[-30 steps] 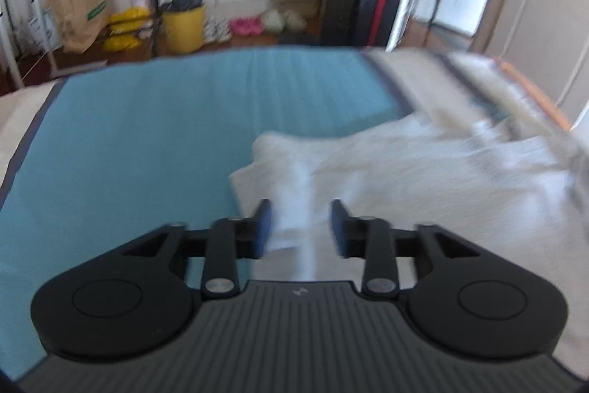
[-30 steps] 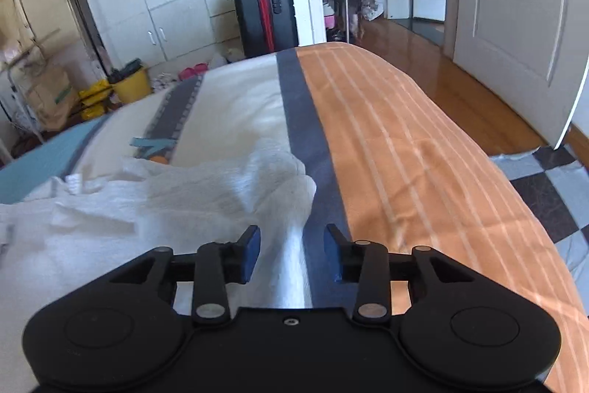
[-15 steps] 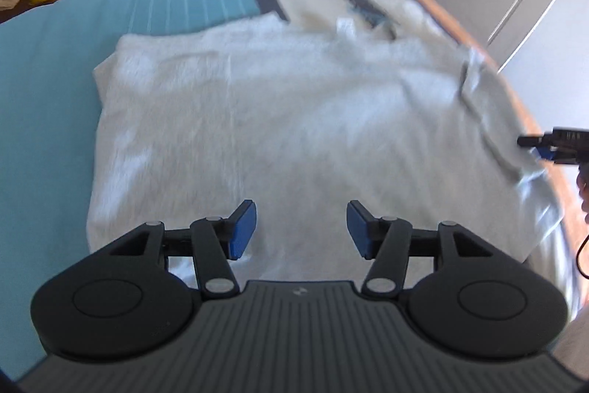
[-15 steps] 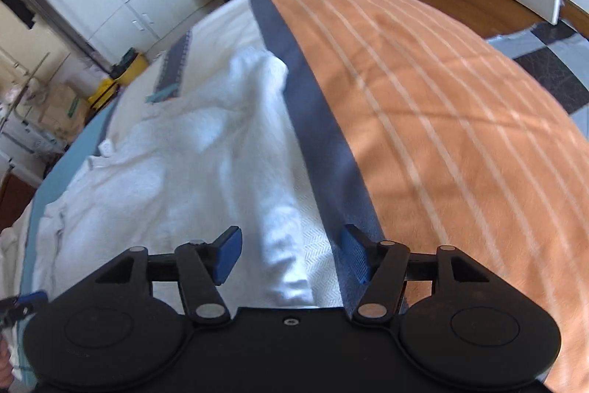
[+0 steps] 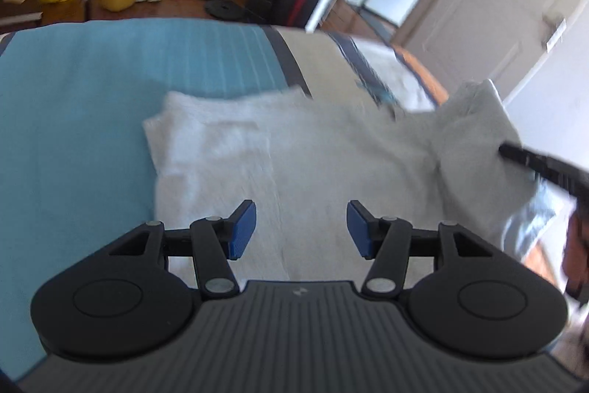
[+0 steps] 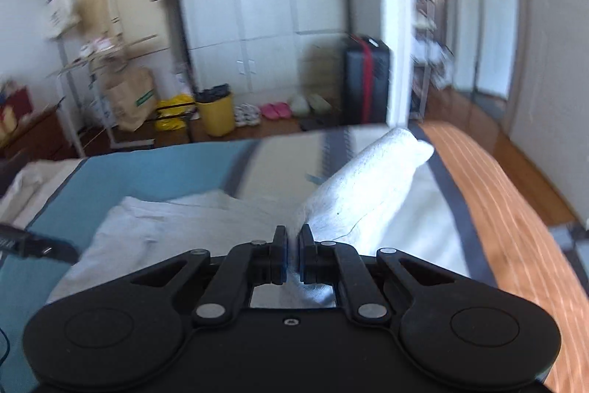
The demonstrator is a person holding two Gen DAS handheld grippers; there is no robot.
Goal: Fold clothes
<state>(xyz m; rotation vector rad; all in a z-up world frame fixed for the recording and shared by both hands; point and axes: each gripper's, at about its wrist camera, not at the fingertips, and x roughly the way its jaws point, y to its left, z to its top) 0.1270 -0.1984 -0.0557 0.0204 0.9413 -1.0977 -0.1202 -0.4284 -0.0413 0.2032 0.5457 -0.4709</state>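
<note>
A white knitted garment (image 5: 294,150) lies spread on the bed. My left gripper (image 5: 301,229) hovers open above its near part, with nothing between the blue pads. My right gripper (image 6: 291,256) is shut on the garment's right side, and a fold of the white cloth (image 6: 368,186) rises from the jaws, lifted off the bed. In the left wrist view that lifted part (image 5: 475,127) stands up at the right, with the right gripper (image 5: 508,150) pinching it. The left gripper's tip (image 6: 55,247) shows at the left edge of the right wrist view.
The bed cover (image 5: 73,120) runs in stripes: teal at the left, cream in the middle, orange (image 6: 508,209) at the right. Beyond the foot of the bed stand a yellow bin (image 6: 217,113), a dark suitcase (image 6: 364,80), shoes and white cupboards (image 6: 265,6).
My right gripper has closed on the garment's right side and raised it off the bed. The left gripper stayed open and pulled back, tilting up toward the foot of the bed.
</note>
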